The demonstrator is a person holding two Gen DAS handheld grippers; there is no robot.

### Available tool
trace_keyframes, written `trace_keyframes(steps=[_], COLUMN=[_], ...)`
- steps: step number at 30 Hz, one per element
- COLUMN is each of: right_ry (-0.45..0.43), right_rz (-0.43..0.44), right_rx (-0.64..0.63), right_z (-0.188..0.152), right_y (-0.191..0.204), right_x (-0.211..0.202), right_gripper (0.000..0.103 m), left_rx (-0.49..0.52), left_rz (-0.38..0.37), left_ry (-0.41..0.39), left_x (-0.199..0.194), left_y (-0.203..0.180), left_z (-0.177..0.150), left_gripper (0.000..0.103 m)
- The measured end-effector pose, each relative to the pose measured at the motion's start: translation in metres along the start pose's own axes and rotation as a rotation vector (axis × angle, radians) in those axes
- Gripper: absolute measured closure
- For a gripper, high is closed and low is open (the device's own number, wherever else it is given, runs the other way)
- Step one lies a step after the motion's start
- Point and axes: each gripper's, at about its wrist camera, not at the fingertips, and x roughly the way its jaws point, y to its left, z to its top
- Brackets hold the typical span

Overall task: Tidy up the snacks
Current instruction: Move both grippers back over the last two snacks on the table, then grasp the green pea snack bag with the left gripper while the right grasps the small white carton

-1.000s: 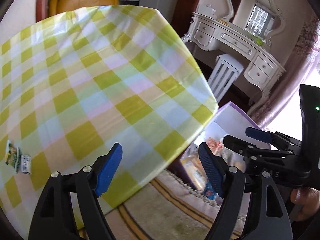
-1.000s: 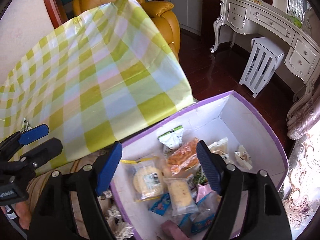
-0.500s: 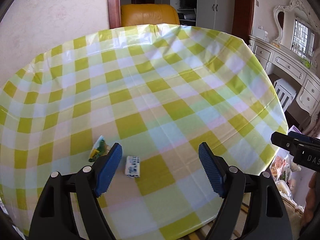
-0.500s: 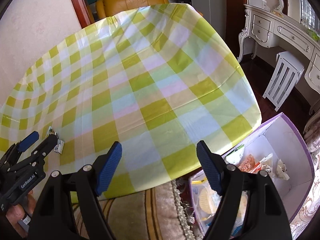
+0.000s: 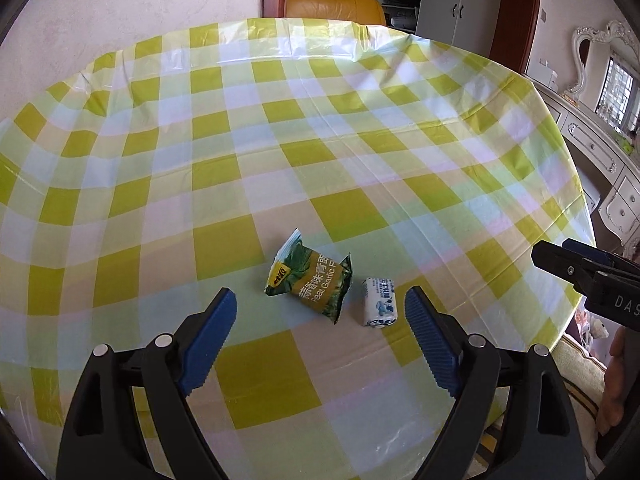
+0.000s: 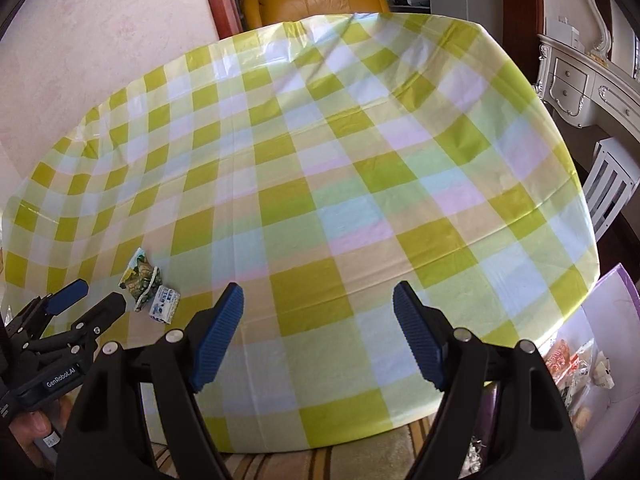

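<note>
Purple box [image 6: 612, 300] at the lower right of the right wrist view, below the table edge; white inside, several wrapped snacks [image 6: 560, 356] lying in it, kinds too small to tell. Table [image 5: 320, 140] under a yellow-green checked cloth. Two snacks on it, near the front edge: a green pea packet [image 5: 310, 278] and, just beside it on the right, a small white-and-blue packet [image 5: 379, 302]; whether they touch cannot be told. Left gripper [image 5: 320, 340] points down at them, its blue pads [image 5: 210, 340] spread wide and having just been opening, both packets lying just ahead of the gap, nothing between the pads. Right gripper [image 6: 318, 338] spread too, empty, over bare cloth; the packets [image 6: 150, 290] lie well to its left, near the left gripper [image 6: 86, 300].
</note>
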Motion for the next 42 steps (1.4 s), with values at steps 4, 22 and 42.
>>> trace_keyframes(steps=[4,22,42], right_ry=[0.023,0.092,0.148], right_rz=[0.024,0.106,0.144], right_rx=[-0.032,-0.13,-0.19], right_z=[0.0,-0.003,-0.007], right_y=[0.017,0.068,0.11], right_x=[0.011,0.044,0.07], right_gripper=[0.026,0.026,0.026], left_rx=[0.044,0.233,-0.033], left_rz=[0.006,-0.094,0.016], left_ry=[0.036,0.082,0.052], left_x=[0.015,0.062,0.05], left_y=[0.007,0.015,0.064], left_z=[0.001,0.015,0.011], left_gripper=[0.019,0.038,0.055])
